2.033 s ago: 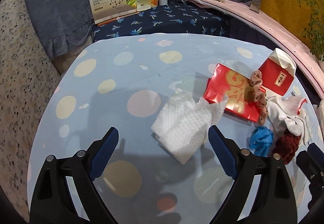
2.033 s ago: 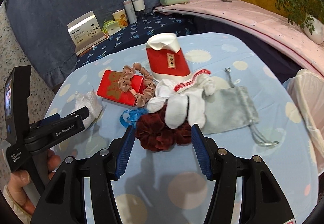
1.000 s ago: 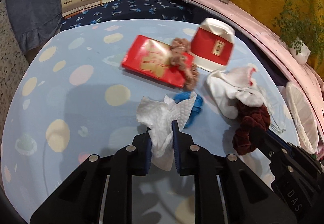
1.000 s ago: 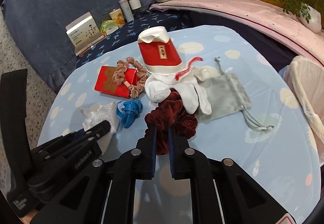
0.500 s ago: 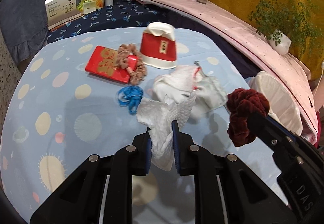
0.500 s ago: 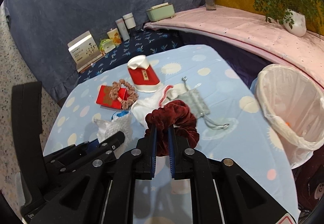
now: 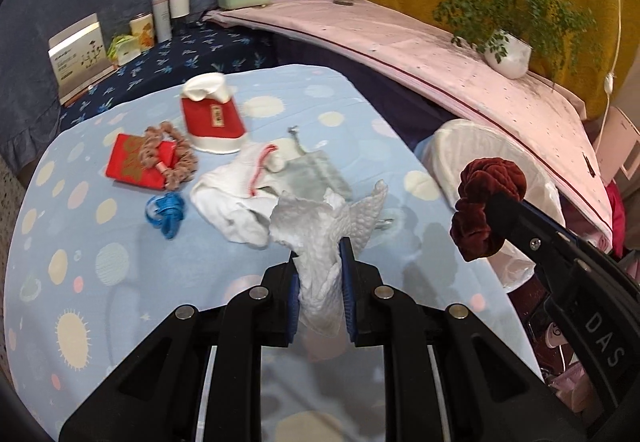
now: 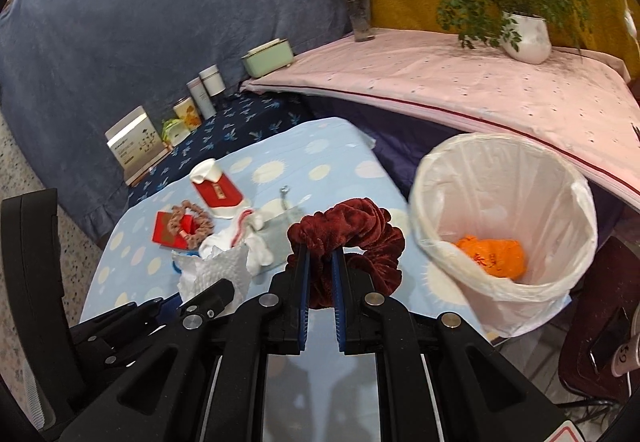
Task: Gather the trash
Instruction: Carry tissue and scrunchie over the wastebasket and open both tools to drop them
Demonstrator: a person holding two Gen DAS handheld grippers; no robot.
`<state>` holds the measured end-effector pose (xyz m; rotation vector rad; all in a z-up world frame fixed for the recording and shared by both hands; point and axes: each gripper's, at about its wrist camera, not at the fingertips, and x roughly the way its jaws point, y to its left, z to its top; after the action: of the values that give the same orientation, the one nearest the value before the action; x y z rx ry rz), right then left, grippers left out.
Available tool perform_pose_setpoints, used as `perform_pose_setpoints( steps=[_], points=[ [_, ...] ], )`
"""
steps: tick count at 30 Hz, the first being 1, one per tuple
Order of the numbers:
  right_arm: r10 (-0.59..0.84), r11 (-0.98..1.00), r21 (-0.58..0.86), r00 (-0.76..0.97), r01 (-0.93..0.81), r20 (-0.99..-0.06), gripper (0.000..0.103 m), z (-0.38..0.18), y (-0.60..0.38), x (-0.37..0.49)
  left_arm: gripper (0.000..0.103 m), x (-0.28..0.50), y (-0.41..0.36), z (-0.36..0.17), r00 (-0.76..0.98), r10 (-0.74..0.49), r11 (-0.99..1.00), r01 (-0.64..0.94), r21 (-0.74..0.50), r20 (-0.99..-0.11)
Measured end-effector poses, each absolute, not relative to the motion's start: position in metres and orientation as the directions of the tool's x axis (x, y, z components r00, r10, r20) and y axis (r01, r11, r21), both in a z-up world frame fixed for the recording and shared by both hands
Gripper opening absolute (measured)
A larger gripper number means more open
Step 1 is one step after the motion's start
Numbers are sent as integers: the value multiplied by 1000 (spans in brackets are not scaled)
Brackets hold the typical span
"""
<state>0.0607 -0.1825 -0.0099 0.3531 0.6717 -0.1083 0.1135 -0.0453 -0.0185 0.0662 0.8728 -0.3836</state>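
Observation:
My left gripper (image 7: 320, 254) is shut on a crumpled white paper towel (image 7: 328, 226) and holds it above the blue spotted table (image 7: 100, 282). My right gripper (image 8: 320, 262) is shut on a dark red velvet scrunchie (image 8: 352, 238), lifted beside the trash bin (image 8: 504, 202), which has a white liner and an orange wrapper (image 8: 492, 256) inside. The scrunchie (image 7: 486, 202) and bin (image 7: 472, 146) also show in the left wrist view, at the right. The towel (image 8: 216, 270) shows in the right wrist view, at the left.
On the table lie a red packet (image 7: 136, 162) with a brown scrunchie (image 7: 172, 158), a red and white carton (image 7: 212, 118), a blue ribbon (image 7: 166, 216), white socks (image 7: 232, 198) and a grey pouch (image 7: 320, 178). A pink-covered shelf (image 7: 440, 54) with plants runs behind.
Both grippers have swung right toward the bin, each carrying its item. The bin now looks closer and larger in the right wrist view.

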Motion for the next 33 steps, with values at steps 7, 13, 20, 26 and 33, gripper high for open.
perform_pose_setpoints(
  steps=[7,13,20,26,33],
  points=[
    [-35,913,297,779,280,-626,10,-14,-224,45,17,109,-85,-13,569,-328,907,413,-83,-754],
    [-72,901,293,775,321,-628,10,-14,-253,36,17,107,-112,-12,551,-350,889,451,-83,-757],
    [-123,887,280,771,368,-624,10,-13,-287,28,17,108,-149,-8,526,-388,856,511,-84,-756],
    [-155,870,282,765,405,-625,10,-17,-316,27,17,115,-183,-12,482,-432,817,568,-104,-762],
    [-184,855,279,758,438,-626,10,-19,-344,34,17,127,-223,-19,437,-472,771,626,-118,-766]
  ],
)
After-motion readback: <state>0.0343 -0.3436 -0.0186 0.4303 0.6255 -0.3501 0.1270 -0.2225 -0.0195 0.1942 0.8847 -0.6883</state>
